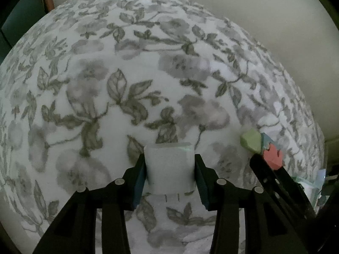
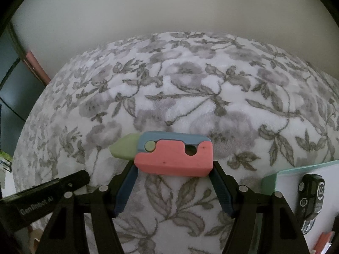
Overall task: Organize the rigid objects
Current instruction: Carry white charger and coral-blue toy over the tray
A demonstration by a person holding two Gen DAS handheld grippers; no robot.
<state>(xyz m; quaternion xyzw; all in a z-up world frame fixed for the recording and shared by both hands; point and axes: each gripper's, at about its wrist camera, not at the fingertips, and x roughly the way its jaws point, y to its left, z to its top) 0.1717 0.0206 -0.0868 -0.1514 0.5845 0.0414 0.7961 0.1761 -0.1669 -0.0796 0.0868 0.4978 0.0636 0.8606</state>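
- Clamping a white block [image 1: 169, 167], the left gripper [image 1: 170, 169] has its blue pads [image 1: 139, 180] flat against both of the block's sides; the block is matte, smooth and roughly square-faced, standing on the cloth [image 1: 106, 84].
- The right gripper [image 2: 173, 169] is closed on a toy knife [image 2: 169, 154] held crosswise: a pink slab with rounded corners and a round notch, a blue strip along its upper edge, a pale green blunt tip sticking out to the left, and a green rivet.
- From the left wrist view the same toy knife [image 1: 262, 148] shows at the right edge, seen end-on and partly covered by the right gripper's black finger.
- The cloth is a fuzzy, plush white fabric printed with grey flowers and olive leaves; it covers the whole work surface up to a plain pale wall [image 2: 169, 10].
- A wide stretch of cloth ahead of both grippers lies bare, giving room to move forward and to the left.
- At the right in the right wrist view sits a tray [image 2: 273, 180] with a mint rim and white floor, cut off by the frame; a black car key [image 2: 311, 199] lies in it.
- The left gripper's black body [image 2: 42, 196] pokes in at the lower left there, its printed lettering hard to read.
- Dark furniture at the left edges is too dim to make out.
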